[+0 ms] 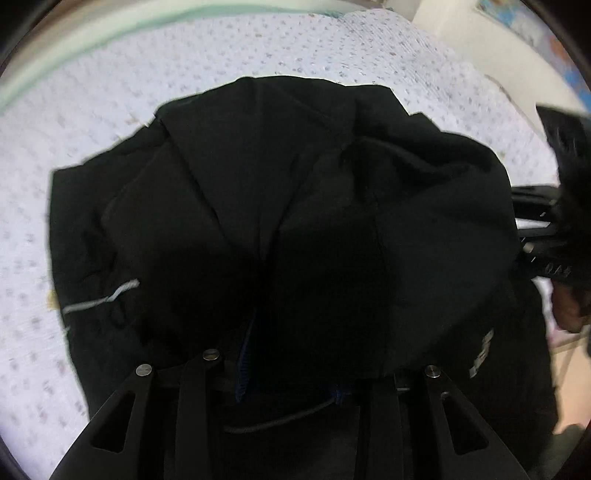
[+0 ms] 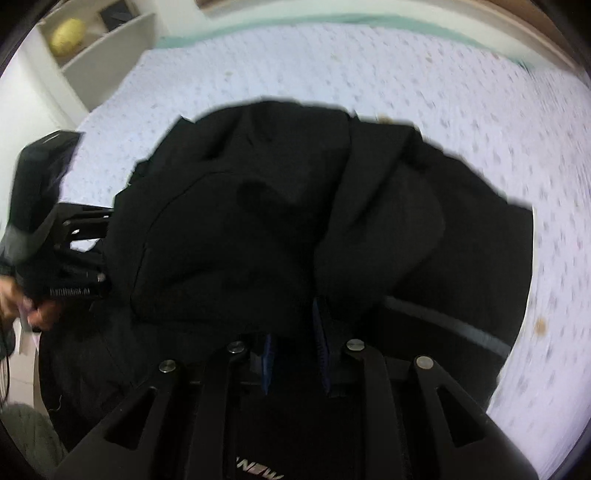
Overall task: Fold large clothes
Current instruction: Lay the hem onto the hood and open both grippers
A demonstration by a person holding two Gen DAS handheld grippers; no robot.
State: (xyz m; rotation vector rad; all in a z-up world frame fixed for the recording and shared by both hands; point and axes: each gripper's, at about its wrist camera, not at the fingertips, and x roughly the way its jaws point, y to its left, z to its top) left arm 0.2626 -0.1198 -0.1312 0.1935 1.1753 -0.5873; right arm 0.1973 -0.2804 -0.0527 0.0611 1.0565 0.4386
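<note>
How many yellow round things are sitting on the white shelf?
1. The yellow round thing sits in the upper cubby of the white shelf, at the top left of the right wrist view, beyond the bed. More could be hidden in parts of the shelf out of view.

Garment (image 1: 280, 206) on bedspread (image 1: 110, 122); grippers beneath

I see a black garment (image 1: 280, 206) with a grey drawcord (image 1: 99, 301) and white lettering (image 1: 482, 354). Bedsheet (image 1: 295, 48) is white with small grey speckles, mint-green band (image 1: 92, 44) at its far edge. Both tools black: left tool (image 1: 291, 369), right tool (image 2: 295, 354), blue pads (image 2: 321, 347). Yellow object (image 2: 68, 35) on white shelf (image 2: 107, 48).
</note>
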